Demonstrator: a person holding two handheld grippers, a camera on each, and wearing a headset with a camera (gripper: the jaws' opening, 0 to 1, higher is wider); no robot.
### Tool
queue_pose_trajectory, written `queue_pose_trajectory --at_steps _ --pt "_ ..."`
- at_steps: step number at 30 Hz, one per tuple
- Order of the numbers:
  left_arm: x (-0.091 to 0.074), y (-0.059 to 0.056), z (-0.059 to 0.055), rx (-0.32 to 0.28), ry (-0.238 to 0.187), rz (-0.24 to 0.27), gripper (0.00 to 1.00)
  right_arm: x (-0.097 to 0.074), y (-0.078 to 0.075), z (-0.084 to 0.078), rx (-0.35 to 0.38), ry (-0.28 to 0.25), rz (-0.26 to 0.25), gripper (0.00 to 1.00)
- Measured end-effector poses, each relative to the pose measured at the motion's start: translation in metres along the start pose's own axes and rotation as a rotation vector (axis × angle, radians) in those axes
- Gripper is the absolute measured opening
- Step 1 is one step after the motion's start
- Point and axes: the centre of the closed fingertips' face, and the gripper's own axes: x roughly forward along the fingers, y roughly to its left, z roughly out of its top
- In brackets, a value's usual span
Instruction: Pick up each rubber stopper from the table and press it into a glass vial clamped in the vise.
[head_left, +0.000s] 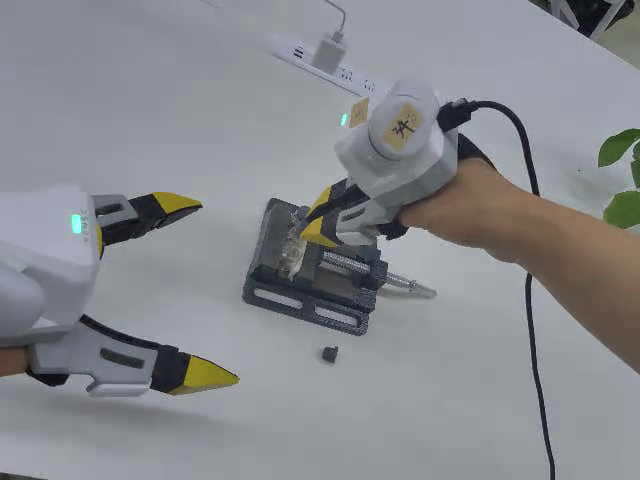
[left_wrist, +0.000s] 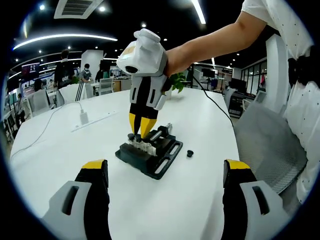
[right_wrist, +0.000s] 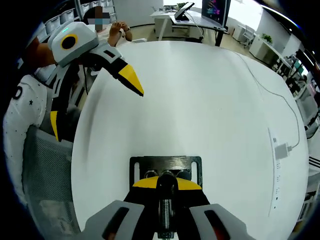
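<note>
Two hand-held grippers hover over the smooth white bench (head_left: 150, 100) and its dark, blocky metal vise (head_left: 320, 295). My left hand-held gripper (head_left: 210, 290) gapes wide, empty. My right hand-held gripper (head_left: 315, 225) points down, tips pinched on what looks like a black rubber stopper (right_wrist: 167, 180) above the clear, brittle glass vials (head_left: 295, 255). A spare stopper (head_left: 330, 353), light and probably squashy, lies near the vise; I'd pinch its sides.

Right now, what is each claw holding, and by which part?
The right claw pinches a dark stopper by its sides, between its tips, over the vise. The left claw is open, holding nothing.
</note>
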Motion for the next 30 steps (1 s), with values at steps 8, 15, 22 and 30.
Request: queue_pose_trajectory --at_steps 8,15,22,30 --pt "0.0 0.0 -0.001 -0.004 -0.005 -0.002 0.94 0.003 -0.004 -0.003 -0.009 0.019 0.007 0.06" --pt "0.001 -0.001 -0.001 -0.007 -0.009 -0.002 0.93 0.005 -0.007 -0.005 -0.009 0.033 0.016 0.06" --pt "0.0 0.0 -0.001 -0.013 -0.011 -0.003 0.92 0.007 -0.009 -0.006 0.058 0.046 0.026 0.06" --pt "0.0 0.0 0.0 -0.02 -0.015 -0.001 0.91 0.008 -0.012 -0.006 0.077 0.053 0.024 0.05"
